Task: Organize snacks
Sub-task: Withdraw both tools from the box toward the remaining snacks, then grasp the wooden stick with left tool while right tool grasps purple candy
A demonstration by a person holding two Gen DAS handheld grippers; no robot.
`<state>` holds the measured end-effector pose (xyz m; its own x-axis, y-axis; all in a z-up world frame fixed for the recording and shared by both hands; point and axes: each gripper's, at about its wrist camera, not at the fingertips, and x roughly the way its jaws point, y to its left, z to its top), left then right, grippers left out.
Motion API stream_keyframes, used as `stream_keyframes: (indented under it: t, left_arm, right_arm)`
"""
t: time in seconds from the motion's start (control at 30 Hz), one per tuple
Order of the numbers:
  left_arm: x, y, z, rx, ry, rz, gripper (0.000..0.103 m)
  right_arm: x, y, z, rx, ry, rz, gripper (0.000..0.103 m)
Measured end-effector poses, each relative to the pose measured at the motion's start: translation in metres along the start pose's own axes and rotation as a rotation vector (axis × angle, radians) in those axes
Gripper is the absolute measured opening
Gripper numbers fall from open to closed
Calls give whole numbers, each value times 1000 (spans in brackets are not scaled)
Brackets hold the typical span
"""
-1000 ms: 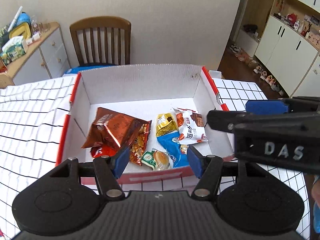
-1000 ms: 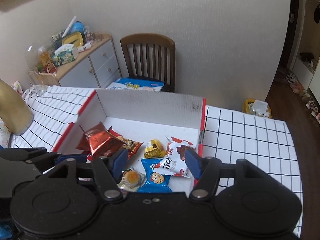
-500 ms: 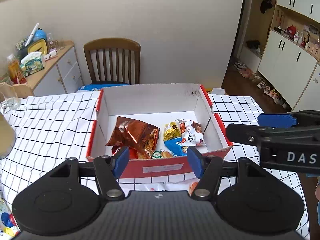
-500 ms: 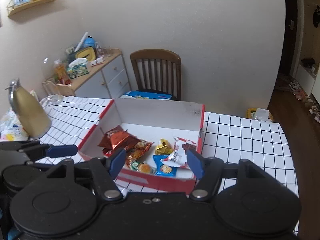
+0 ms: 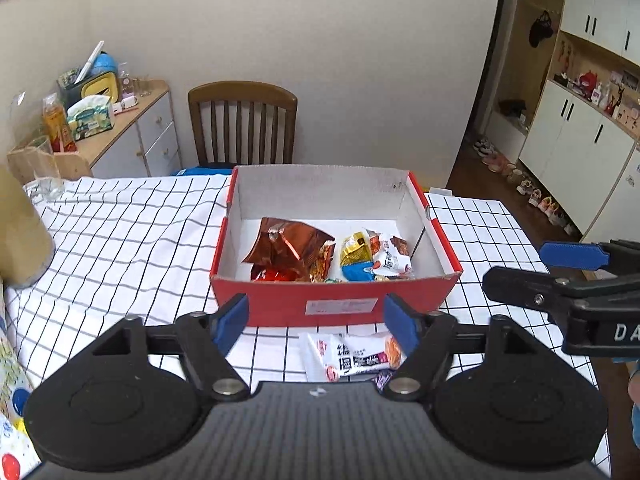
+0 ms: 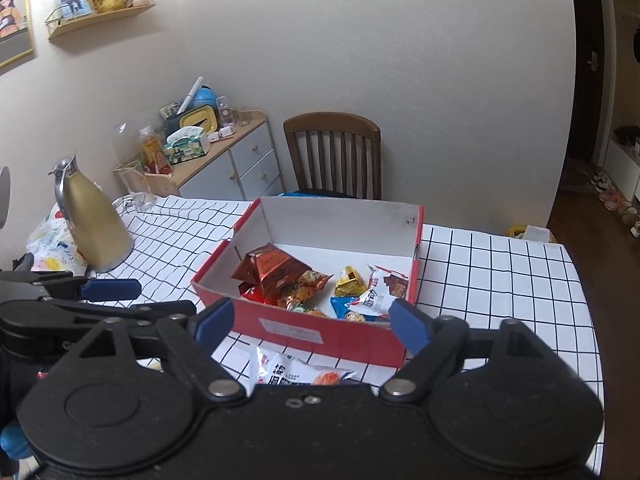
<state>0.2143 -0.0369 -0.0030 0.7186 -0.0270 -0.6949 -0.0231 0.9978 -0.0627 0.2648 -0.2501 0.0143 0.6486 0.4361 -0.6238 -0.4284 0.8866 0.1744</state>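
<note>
A red cardboard box [image 5: 336,304] [image 6: 320,334] stands on the checked tablecloth and holds several snack packets, among them a copper foil bag [image 5: 286,242] [image 6: 272,268] and a white packet [image 5: 390,256] [image 6: 378,294]. A white snack packet [image 5: 348,356] [image 6: 298,372] lies on the cloth in front of the box. My left gripper [image 5: 316,322] is open and empty, above that loose packet. My right gripper [image 6: 312,322] is open and empty, just before the box's front wall. Each gripper shows at the edge of the other's view.
A gold thermos jug [image 6: 94,226] stands at the table's left. A wooden chair [image 5: 242,122] is behind the table. A sideboard [image 6: 224,160] with clutter is at the left wall. A colourful bag [image 6: 52,248] lies by the jug.
Both grippers have pulled back and up from over the box, so the whole box and a loose packet in front of it now show. Both stayed open.
</note>
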Motion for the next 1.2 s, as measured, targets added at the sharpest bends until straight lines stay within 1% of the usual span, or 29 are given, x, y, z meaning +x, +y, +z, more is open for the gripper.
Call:
stream_keyframes:
  t: [0.1, 0.17, 0.27, 0.33, 0.37, 0.43, 0.53, 0.73, 0.87, 1.03, 1.2]
  left_arm:
    - [-5, 5, -9, -15, -1, -3, 81]
    - [-8, 9, -14, -26, 3, -5, 81]
    - [-13, 13, -24, -27, -10, 13, 81]
    - [-16, 16, -31, -25, -22, 27, 84]
    - [-17, 18, -35, -29, -25, 35, 86]
    - [-17, 23, -41, -36, -25, 41, 86]
    - [-15, 35, -52, -54, -5, 62, 86]
    - [-10, 59, -73, -76, 34, 101, 86]
    - [-4, 75, -87, -70, 63, 126, 86]
    - [9, 98, -100, -79, 117, 132, 86]
    - [28, 122, -111, -97, 165, 160, 86]
  right_arm:
    - [-4, 3, -7, -4, 1, 14, 89]
    - [-7, 4, -11, -1, -2, 25, 97]
    - [-12, 7, -18, 2, -22, 33, 100]
    - [-14, 7, -23, 9, -30, 32, 103]
    - [-15, 8, -26, 10, -37, 30, 103]
    - [-15, 9, -31, 7, -39, 30, 103]
    - [-13, 11, -40, 15, -33, 33, 103]
    - [-2, 18, -64, 13, 17, 25, 103]
    - [8, 21, -78, 7, 53, 12, 103]
    - [23, 24, -90, 11, 91, -8, 103]
    - [40, 24, -98, 18, 126, -28, 103]
